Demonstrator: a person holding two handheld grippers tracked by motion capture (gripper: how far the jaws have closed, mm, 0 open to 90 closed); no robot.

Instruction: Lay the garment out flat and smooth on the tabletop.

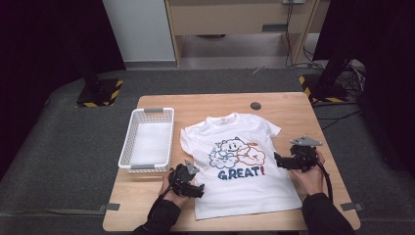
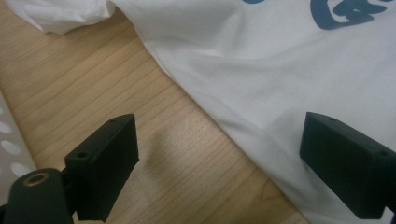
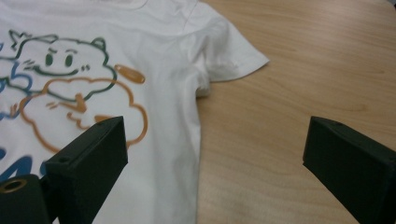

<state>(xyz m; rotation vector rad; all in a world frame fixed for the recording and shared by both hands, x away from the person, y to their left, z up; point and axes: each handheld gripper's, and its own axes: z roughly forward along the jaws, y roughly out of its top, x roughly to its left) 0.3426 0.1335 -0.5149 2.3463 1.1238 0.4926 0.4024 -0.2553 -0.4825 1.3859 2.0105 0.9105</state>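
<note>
A white T-shirt (image 1: 240,166) with cartoon clouds and the word GREAT lies flat, front up, on the wooden table (image 1: 288,105). My left gripper (image 1: 198,188) is open at the shirt's left side edge, low down; in its own view the jaws straddle that edge (image 2: 219,126), one over bare wood, one over cloth. My right gripper (image 1: 277,160) is open at the shirt's right side edge, below the sleeve (image 3: 236,58); its jaws straddle the side seam (image 3: 196,140). Nothing is held by either.
A white plastic basket (image 1: 147,139) stands empty on the table's left part, close to my left gripper. A small dark round hole (image 1: 255,105) sits near the table's far edge. Grey floor surrounds the table.
</note>
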